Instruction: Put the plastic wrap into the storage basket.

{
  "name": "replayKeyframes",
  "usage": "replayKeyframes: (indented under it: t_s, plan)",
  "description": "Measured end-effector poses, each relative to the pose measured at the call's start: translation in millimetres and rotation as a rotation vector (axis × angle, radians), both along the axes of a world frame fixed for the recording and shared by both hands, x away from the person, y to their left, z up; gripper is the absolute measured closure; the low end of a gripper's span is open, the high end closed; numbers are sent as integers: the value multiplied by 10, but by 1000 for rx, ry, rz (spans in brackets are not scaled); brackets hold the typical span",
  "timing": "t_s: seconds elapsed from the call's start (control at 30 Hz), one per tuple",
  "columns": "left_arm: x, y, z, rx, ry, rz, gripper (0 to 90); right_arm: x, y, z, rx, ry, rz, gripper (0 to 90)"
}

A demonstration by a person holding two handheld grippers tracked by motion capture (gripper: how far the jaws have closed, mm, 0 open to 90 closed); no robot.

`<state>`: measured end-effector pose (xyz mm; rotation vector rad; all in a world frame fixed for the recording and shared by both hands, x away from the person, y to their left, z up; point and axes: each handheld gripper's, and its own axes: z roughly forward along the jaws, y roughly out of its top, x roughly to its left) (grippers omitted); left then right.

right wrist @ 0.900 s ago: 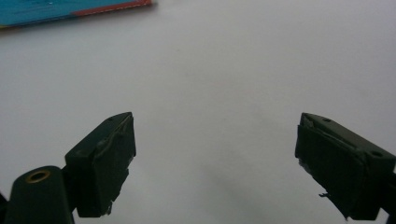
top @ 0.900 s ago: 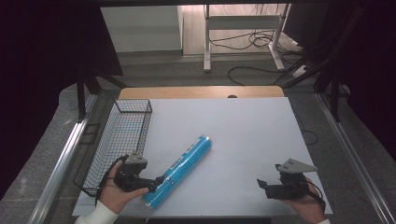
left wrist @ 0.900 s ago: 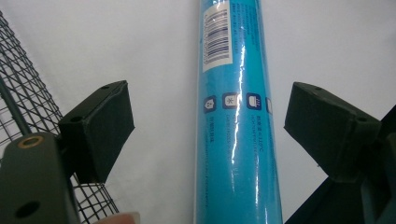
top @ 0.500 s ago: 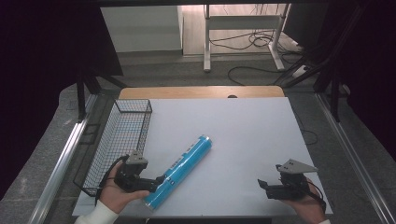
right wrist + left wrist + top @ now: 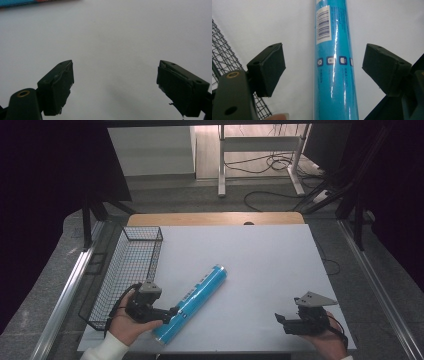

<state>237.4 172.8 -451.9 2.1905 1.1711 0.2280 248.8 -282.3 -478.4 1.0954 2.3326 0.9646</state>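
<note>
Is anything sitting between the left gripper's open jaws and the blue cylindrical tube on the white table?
Nothing visible does. The left gripper is open with the glossy blue cylindrical tube already lying between its jaws, bare white table showing on both sides. The black wire basket stands off to the left, clear of the tube.

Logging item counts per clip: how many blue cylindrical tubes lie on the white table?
1. The glossy blue cylindrical tube lies diagonally on the white table, between the open left gripper's jaws.

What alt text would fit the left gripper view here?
A blue tube lies lengthwise on the white table between the open jaws of the left gripper, untouched by either. A wire basket edges the left side.
</note>
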Motion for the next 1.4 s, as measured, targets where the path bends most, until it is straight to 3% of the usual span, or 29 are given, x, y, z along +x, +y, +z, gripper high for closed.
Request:
replayKeyframes:
  t_s: [0.37, 0.5, 0.57, 0.7, 1.07, 1.17, 1.27, 1.4]
  plan:
    - [280, -215, -18, 61, 67, -19, 181, 21, 27, -4, -1, 2, 7, 146]
    - [380, -274, -36, 64, 92, -23, 174, 24, 20, -9, -5, 2, 7, 146]
    - [480, -336, -68, 63, 129, -44, 174, 25, 15, -10, -3, 4, 2, 146]
    - [596, -405, -131, 68, 164, -45, 169, 25, 8, -15, -8, 3, 2, 146]
    - [782, -569, -244, 84, 233, -58, 141, 29, 12, -29, -25, 9, -4, 146]
    - [828, -639, -291, 101, 260, -65, 128, 32, 14, -33, -28, 13, -4, 146]
    - [879, -721, -376, 146, 296, -77, 113, 32, 13, -38, -31, 13, -5, 146]
    - [890, -778, -427, 175, 305, -66, 125, 31, 6, -39, -32, 15, -8, 146]
